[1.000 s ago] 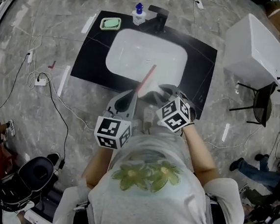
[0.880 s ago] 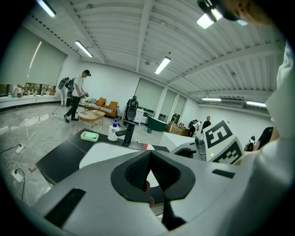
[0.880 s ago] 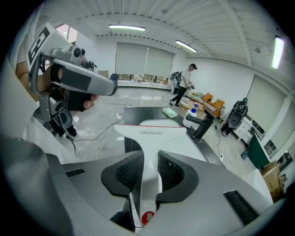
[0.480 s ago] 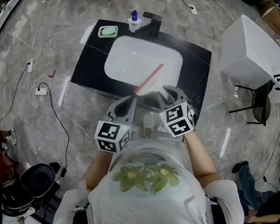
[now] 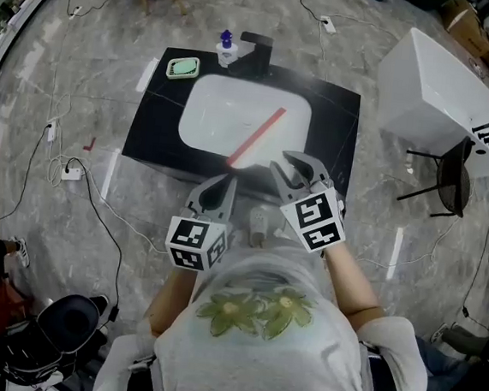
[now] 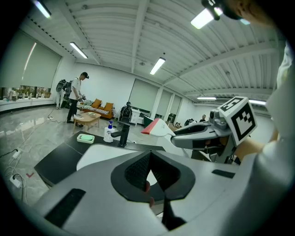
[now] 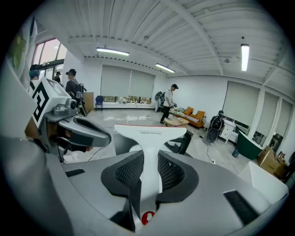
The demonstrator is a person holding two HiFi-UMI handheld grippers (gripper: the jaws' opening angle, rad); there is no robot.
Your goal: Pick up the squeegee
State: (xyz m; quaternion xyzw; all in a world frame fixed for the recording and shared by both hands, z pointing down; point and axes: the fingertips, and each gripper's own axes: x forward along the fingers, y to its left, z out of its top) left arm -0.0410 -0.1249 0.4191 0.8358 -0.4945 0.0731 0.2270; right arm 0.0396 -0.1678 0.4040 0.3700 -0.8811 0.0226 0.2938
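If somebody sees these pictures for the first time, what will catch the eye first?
The squeegee with its red blade strikes first: it hangs slanted over the white sink in the middle of the head view, its white handle clamped in the right tongs. Next comes the black countertop around the sink, dark against the grey floor.

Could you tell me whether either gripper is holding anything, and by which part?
The right gripper is shut on the squeegee, gripping its white handle, with the blade past the jaws. The left gripper holds nothing; its jaws are together.
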